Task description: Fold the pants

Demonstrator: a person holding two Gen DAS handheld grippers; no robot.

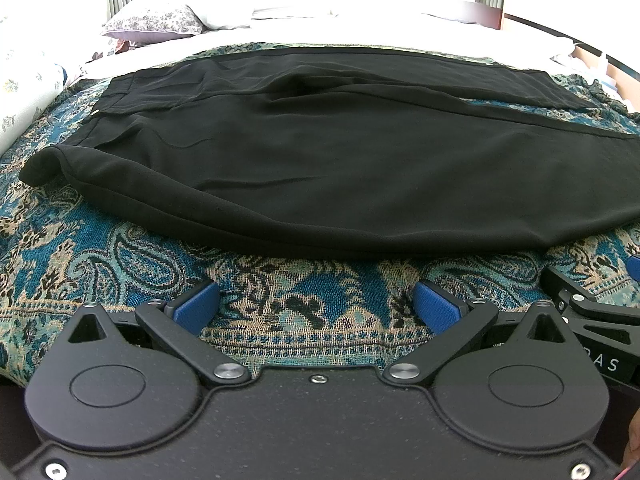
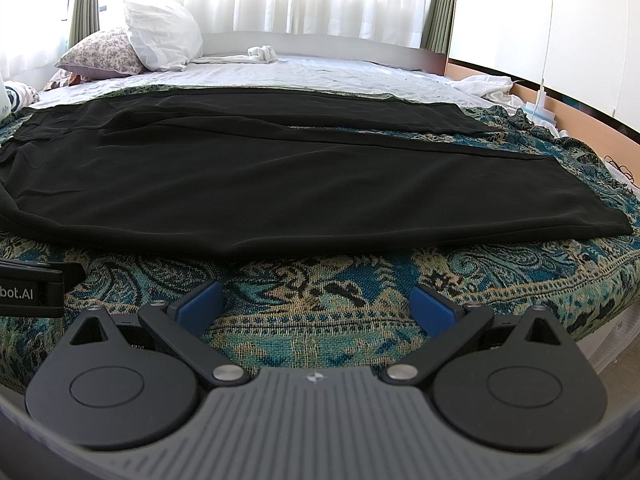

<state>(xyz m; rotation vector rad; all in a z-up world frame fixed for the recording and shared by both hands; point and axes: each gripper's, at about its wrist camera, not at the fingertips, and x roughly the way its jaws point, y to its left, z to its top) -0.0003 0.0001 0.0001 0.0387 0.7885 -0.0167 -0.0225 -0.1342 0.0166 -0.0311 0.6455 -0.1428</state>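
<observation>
Black pants (image 1: 340,168) lie spread flat across a blue paisley blanket (image 1: 280,312) on a bed, waistband at the left, legs running right. They also show in the right wrist view (image 2: 280,184), where the two leg hems end at the right. My left gripper (image 1: 318,306) is open and empty, hovering over the blanket just short of the pants' near edge. My right gripper (image 2: 318,306) is open and empty, also just short of the near edge. The right gripper's body (image 1: 592,312) shows at the right of the left wrist view.
Pillows (image 2: 132,46) lie at the bed's far left on a white sheet (image 2: 320,72). A curtained window is behind. A wooden bed frame (image 2: 580,120) runs along the right. The blanket's edge (image 2: 580,320) drops off at the near right. The left gripper's body (image 2: 32,292) is at left.
</observation>
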